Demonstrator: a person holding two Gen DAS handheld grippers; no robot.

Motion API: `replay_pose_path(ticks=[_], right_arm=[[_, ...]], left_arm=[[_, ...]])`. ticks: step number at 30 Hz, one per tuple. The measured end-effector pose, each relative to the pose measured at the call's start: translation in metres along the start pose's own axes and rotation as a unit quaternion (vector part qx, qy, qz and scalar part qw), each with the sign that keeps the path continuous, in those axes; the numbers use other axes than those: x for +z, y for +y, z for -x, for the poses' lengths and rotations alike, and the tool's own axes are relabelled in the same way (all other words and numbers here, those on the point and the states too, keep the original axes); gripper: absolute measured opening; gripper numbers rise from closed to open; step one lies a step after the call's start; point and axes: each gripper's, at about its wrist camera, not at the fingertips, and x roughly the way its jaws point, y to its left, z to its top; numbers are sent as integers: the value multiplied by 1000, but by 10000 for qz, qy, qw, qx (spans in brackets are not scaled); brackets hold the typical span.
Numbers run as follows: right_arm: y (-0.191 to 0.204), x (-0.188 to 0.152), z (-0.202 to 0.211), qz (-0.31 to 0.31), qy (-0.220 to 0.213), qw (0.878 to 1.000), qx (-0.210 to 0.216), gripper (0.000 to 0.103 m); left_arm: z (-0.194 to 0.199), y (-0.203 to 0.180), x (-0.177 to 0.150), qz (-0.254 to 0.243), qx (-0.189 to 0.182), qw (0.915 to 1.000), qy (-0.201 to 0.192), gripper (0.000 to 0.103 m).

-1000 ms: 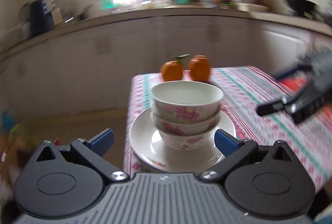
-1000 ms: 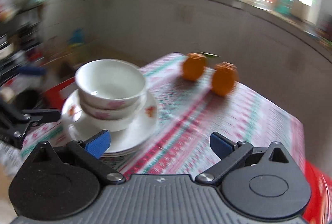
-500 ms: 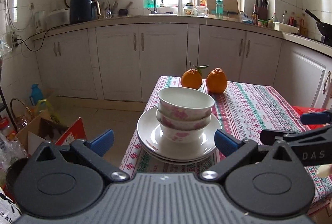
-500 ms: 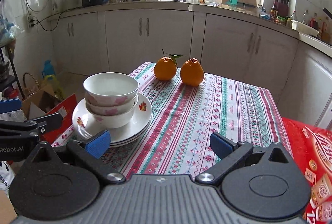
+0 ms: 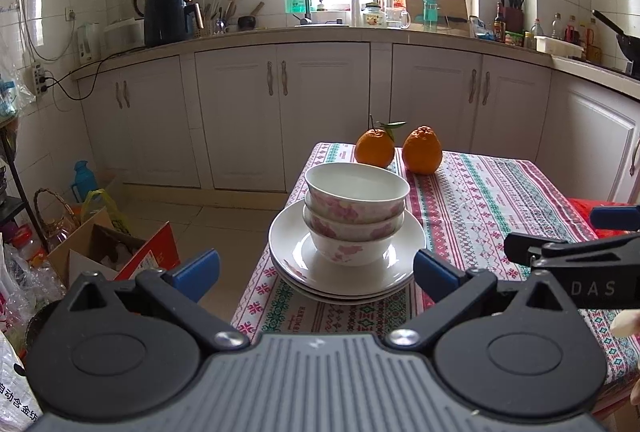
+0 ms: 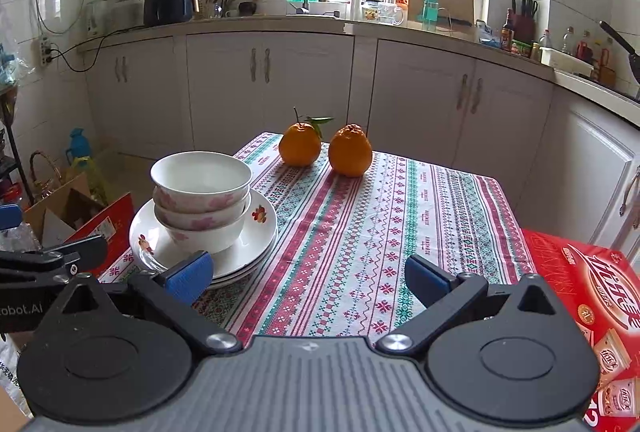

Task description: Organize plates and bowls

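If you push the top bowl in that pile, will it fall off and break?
Probably it would slide or tip: the top bowl only nests loosely in two others on the plates, and it already sits a bit crooked. It looks like glazed china, so likely slippery and breakable. The stack stands near the table edge, so a fall seems possible.

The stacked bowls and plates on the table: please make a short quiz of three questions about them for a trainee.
1. How many bowls are stacked on the plates?
2. True or false: the left gripper is shut on a bowl.
3. What lies behind the stack on the tablecloth: A) two oranges, B) a kettle, C) a cup?

Key: 1) three; 2) false, it is open and holds nothing; 3) A.
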Motion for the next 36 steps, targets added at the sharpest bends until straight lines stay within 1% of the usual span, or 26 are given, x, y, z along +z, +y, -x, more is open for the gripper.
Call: replay_pose_path(ticks=[36], right_arm=[[1,1,8,20,-151,9997,-203,103]], left_arm=[[5,-3,4,18,-13,10000,60,102]])
